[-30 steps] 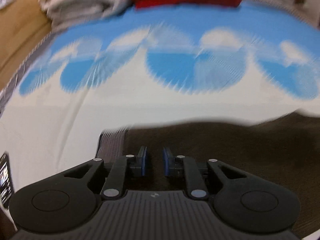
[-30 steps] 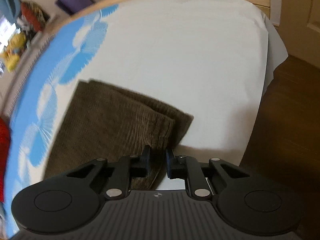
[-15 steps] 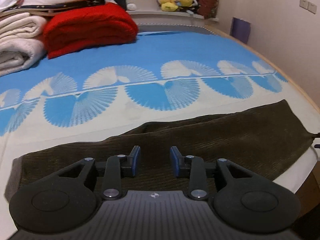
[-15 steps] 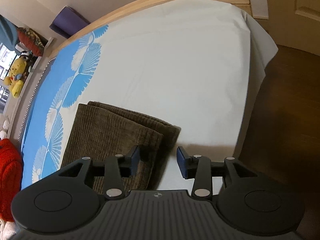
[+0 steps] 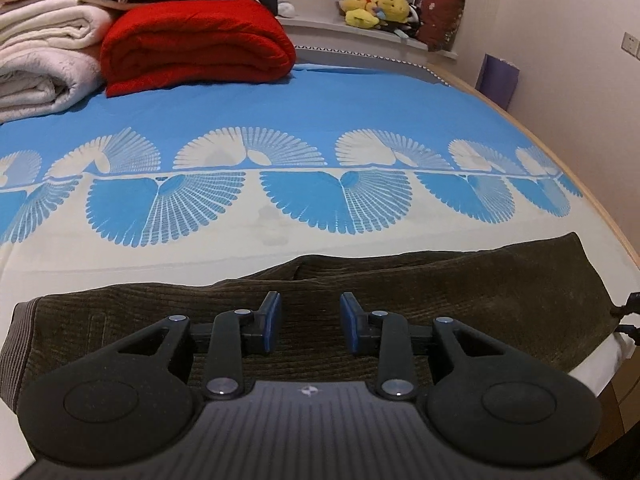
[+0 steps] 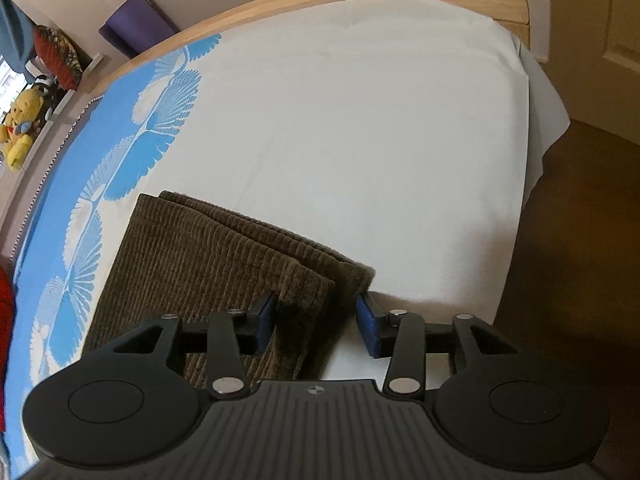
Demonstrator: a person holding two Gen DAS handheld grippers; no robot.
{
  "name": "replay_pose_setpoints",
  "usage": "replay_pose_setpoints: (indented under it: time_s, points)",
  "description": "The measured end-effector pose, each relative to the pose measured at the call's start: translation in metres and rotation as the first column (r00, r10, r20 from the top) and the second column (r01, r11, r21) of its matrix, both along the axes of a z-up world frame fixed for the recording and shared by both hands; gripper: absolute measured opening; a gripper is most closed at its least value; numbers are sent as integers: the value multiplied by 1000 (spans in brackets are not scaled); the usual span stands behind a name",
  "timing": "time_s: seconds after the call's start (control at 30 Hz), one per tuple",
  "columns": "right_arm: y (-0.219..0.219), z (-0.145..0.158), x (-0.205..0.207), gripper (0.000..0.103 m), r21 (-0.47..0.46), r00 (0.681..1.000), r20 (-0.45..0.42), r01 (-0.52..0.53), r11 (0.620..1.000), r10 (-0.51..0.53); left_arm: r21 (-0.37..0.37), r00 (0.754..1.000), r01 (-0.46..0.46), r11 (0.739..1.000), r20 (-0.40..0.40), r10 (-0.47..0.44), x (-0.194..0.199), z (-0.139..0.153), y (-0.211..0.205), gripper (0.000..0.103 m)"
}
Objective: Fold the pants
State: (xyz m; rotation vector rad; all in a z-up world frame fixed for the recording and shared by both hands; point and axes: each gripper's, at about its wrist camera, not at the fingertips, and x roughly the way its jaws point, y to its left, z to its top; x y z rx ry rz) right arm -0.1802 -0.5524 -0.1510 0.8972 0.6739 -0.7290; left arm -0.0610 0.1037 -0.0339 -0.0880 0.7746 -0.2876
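One pair brown corduroy pants (image 5: 460, 292). One red folded blanket (image 5: 196, 40). Two white folded blankets (image 5: 44, 52). One purple bag (image 5: 498, 80). One dark red cushion (image 5: 440, 18). Yellow plush toys (image 5: 376, 8), count unclear. Two grippers: left gripper (image 5: 309, 323), right gripper (image 6: 316, 322).

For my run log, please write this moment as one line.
left gripper: open above pants | right gripper: open at pants corner | bed

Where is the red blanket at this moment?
In the left wrist view, the red blanket lies folded at the upper left, on the bed, beside the white blankets.
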Motion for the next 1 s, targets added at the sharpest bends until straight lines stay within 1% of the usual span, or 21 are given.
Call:
replay_pose_setpoints:
  time_s: [0.13, 0.23, 0.27, 0.33, 0.37, 0.43, 0.47, 0.53, 0.57, 0.6, 0.63, 0.67, 0.7, 0.73, 0.8, 0.83, 0.87, 0.9, 0.93, 0.97, 1.0]
  points:
    - [7, 6, 0, 30, -37, 1000, -1, -2, 999, 2, 5, 1000, -22, 1000, -7, 22, 0, 0, 5, 36]
    - [16, 21, -1, 24, -82, 1000, 30, 3, 997, 0, -2, 999, -43, 999, -16, 42, 1, 0, 12, 36]
    - [20, 28, -2, 18, -102, 999, 45, 3, 995, 2, -5, 998, -54, 999, -18, 54, 1, 1, 17, 36]
    - [39, 50, 0, 16, -195, 997, 73, -20, 981, 35, -9, 997, -74, 997, -22, 73, 0, 2, 24, 36]
    - [53, 64, 3, 15, -264, 994, 85, -44, 963, 69, -14, 996, -89, 996, -26, 89, 0, 2, 30, 36]
    - [94, 94, 11, 15, -412, 976, 124, -112, 904, 177, -29, 993, -111, 993, -32, 110, -2, 3, 39, 36]
    - [118, 107, 15, 14, -476, 960, 137, -152, 866, 244, -33, 992, -120, 992, -33, 119, -4, 3, 44, 36]
    - [180, 129, 23, 14, -606, 907, 131, -245, 757, 399, -31, 990, -138, 990, -37, 137, -7, 3, 54, 36]
    - [213, 137, 25, 14, -660, 870, 120, -291, 693, 479, -33, 989, -146, 989, -36, 145, -10, 4, 61, 36]
    - [247, 142, 25, 14, -703, 822, 106, -335, 627, 559, -35, 988, -154, 987, -34, 153, -12, 4, 66, 36]
    - [284, 144, 22, 14, -746, 764, 78, -382, 546, 640, -36, 987, -161, 986, -35, 160, -14, 4, 71, 36]
    - [325, 141, 18, 14, -789, 694, 25, -429, 441, 720, -39, 984, -173, 984, -39, 172, -16, 3, 79, 36]
    - [356, 137, 14, 14, -812, 629, -28, -468, 350, 777, -43, 982, -184, 982, -46, 182, -18, 2, 85, 36]
    - [390, 127, 9, 14, -822, 540, -98, -517, 238, 836, -48, 980, -193, 980, -50, 190, -19, 2, 91, 36]
    - [444, 99, 3, 14, -795, 376, -234, -605, 46, 897, -58, 977, -211, 976, -54, 208, -21, 2, 103, 36]
    - [469, 77, 4, 15, -733, 269, -332, -677, -68, 904, -61, 975, -216, 974, -56, 213, -21, 2, 108, 36]
    - [486, 55, 5, 15, -665, 184, -410, -730, -155, 893, -64, 974, -221, 973, -61, 217, -22, 2, 113, 36]
    - [499, 34, 5, 14, -601, 118, -477, -767, -225, 871, -68, 974, -222, 973, -67, 217, -22, 1, 116, 36]
    - [508, 17, 6, 15, -541, 63, -527, -794, -277, 848, -70, 974, -222, 973, -72, 217, -22, 1, 117, 36]
    - [513, 6, 5, 16, -493, 14, -554, -811, -315, 832, -70, 973, -221, 973, -77, 216, -22, 0, 119, 36]
    - [518, 0, 2, 18, -474, -12, -571, -812, -341, 821, -73, 973, -221, 973, -79, 215, -22, 0, 120, 36]
